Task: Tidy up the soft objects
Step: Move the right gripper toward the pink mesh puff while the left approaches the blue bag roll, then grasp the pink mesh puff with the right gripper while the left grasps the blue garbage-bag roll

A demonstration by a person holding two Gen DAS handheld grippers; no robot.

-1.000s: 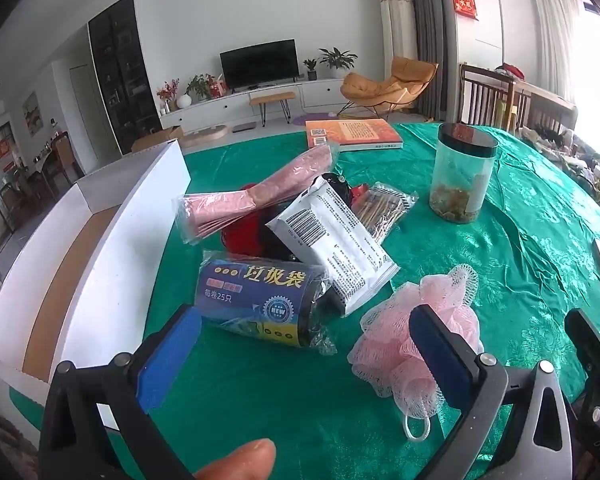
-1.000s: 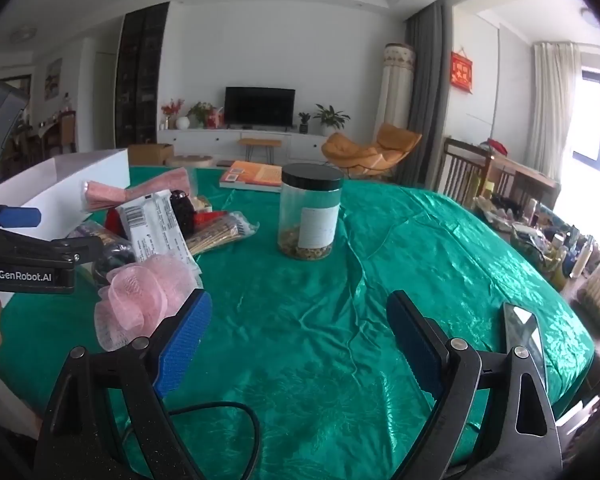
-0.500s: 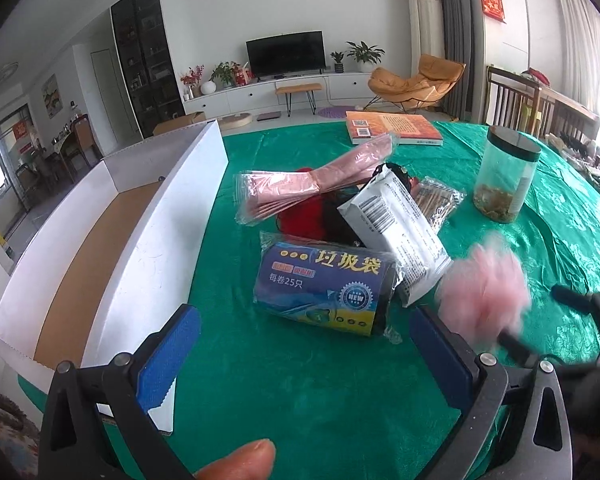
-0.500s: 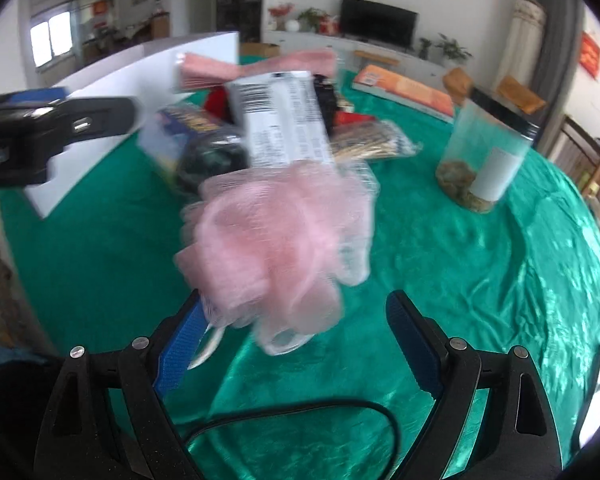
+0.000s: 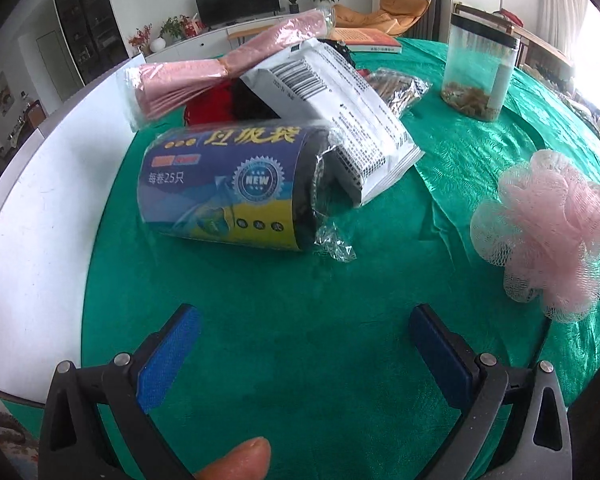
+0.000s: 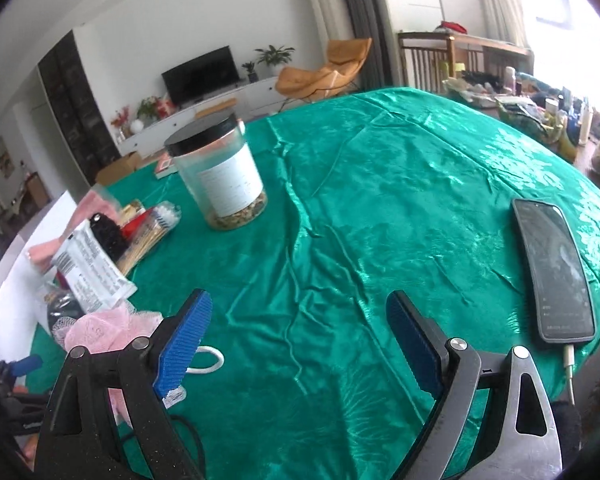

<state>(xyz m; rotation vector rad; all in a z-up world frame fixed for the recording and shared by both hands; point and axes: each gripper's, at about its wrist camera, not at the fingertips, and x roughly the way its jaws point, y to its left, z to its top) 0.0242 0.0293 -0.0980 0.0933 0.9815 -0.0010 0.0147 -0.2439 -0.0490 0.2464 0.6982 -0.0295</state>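
Note:
A pink mesh bath pouf [image 5: 548, 232] lies on the green tablecloth [image 5: 300, 320], right of my left gripper [image 5: 304, 336], which is open and empty. A blue roll of garbage bags [image 5: 228, 188] lies just ahead of it. Behind are a white packet [image 5: 340, 100], a pink wrapped bundle [image 5: 220, 68] and red and black items. In the right wrist view the pouf [image 6: 100, 332] sits left of my right gripper [image 6: 300, 328], partly behind its left finger. That gripper is open and empty above bare cloth.
A white open box [image 5: 40, 220] stands at the left table edge. A clear jar with a black lid [image 6: 220, 176] stands mid-table. A phone [image 6: 552, 272] on a cable lies at the right. A book [image 5: 372, 40] lies far back.
The pouf was lifted and carried in front of the right gripper, and now rests on the cloth. The left gripper moved closer to the garbage bag roll. The right gripper swung right.

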